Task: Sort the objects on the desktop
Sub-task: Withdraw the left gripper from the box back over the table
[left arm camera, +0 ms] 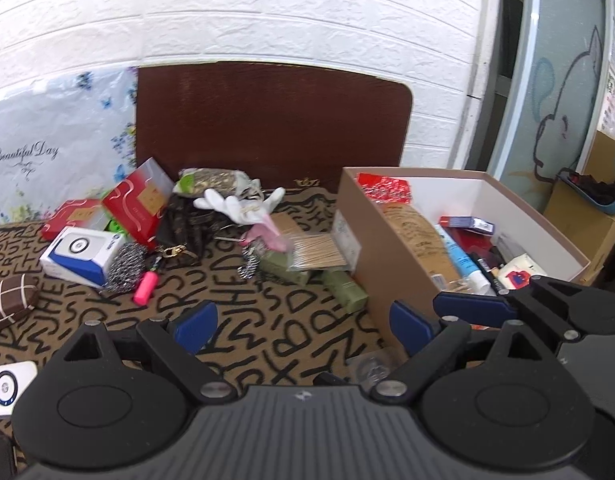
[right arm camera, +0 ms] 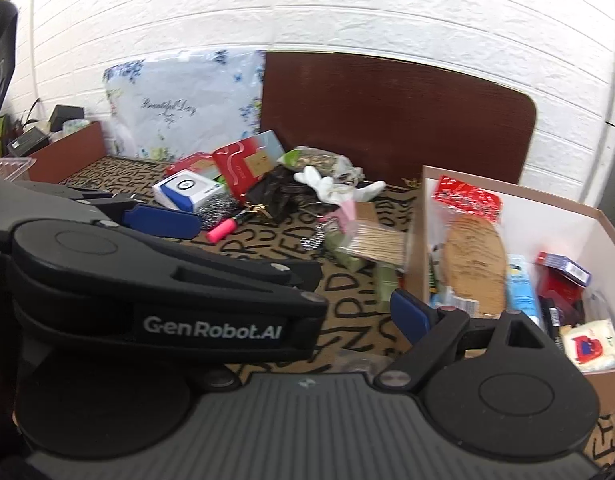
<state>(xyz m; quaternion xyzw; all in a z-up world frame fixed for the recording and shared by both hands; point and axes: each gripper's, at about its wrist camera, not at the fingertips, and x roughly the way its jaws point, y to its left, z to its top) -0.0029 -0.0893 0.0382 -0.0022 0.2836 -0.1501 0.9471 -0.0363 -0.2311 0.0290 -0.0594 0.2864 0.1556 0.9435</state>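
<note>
My left tongs (left arm camera: 301,322) and right tongs (right arm camera: 299,260) both stood apart, holding nothing. Just right of them the cardboard box (left arm camera: 387,272) already held many sorted items. Ahead, a pile (left arm camera: 227,216) remained on the letter-patterned bench cover (left arm camera: 267,320): boxes, gloves, cotton swabs. Beyond stood a white brick wall (left arm camera: 267,12).
</note>
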